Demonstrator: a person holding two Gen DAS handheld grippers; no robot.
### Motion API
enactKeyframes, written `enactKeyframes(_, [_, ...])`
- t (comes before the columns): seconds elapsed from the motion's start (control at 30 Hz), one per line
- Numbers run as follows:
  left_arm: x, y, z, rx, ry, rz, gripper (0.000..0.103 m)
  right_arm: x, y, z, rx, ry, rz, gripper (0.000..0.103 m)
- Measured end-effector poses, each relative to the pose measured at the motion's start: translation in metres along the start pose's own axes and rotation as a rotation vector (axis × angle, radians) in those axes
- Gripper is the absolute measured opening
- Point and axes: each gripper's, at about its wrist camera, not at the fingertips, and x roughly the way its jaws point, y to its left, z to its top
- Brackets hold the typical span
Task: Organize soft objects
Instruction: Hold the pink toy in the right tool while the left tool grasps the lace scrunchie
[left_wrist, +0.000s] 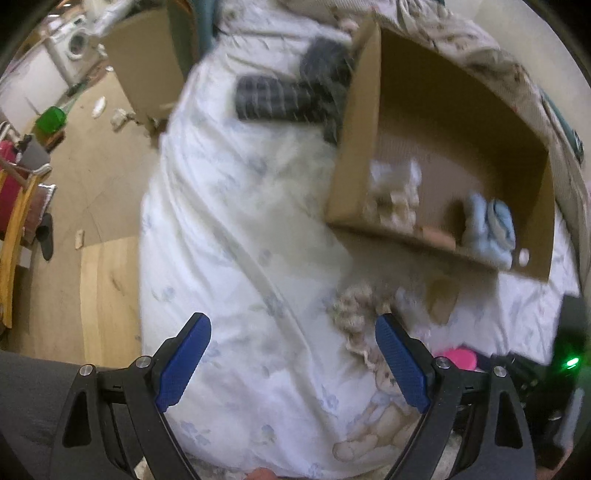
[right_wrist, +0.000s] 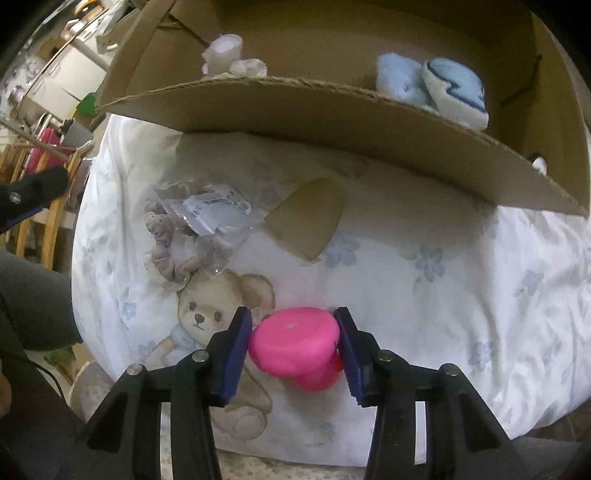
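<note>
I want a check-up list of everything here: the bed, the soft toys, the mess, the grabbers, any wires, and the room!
Surface: white bear-print duvet on a bed.
Job's things: cardboard box holding a white plush and blue slippers; frilly scrunchie and pink squishy toy outside the box.
Clutter: crinkled plastic wrapper, cardboard scrap, dark cloth beside the box.
Grippers: left gripper with jaws wide apart, empty; right gripper closed on the pink toy.
Cables: nothing seen.
Surroundings: wooden floor, washing machine, green object, litter on the floor.
</note>
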Motion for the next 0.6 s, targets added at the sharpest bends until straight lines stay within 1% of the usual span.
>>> enactKeyframes(0.07, [0.012, -0.01, -0.004, 0.041, 0.048, -0.01, 0.082, -0.008, -0.001, 0.0, 0.012, -0.027, 0.013, 0.048])
enactKeyframes(0.1, [0.016, -0.016, -0.005, 0.065, 0.06, -0.01, 0.082, -0.012, -0.003, 0.0, 0.026, -0.042, 0.023, 0.048])
enactKeyframes(0.2, [0.028, -0.038, -0.01, 0.158, 0.087, -0.002, 0.081, -0.03, -0.021, 0.0, 0.111, -0.1, 0.054, 0.048])
enactKeyframes(0.37, [0.046, -0.063, -0.016, 0.256, 0.131, -0.001, 0.081, -0.052, -0.048, -0.005, 0.219, -0.178, 0.099, 0.048])
enactKeyframes(0.47, [0.052, -0.075, -0.014, 0.301, 0.122, 0.018, 0.081, -0.058, -0.058, -0.007, 0.245, -0.199, 0.115, 0.048])
enactKeyframes(0.53, [0.058, -0.082, -0.014, 0.329, 0.13, 0.036, 0.081, -0.061, -0.072, -0.004, 0.261, -0.201, 0.123, 0.048])
enactKeyframes(0.6, [0.067, -0.088, -0.013, 0.346, 0.145, 0.044, 0.081, -0.059, -0.077, -0.006, 0.271, -0.202, 0.125, 0.048])
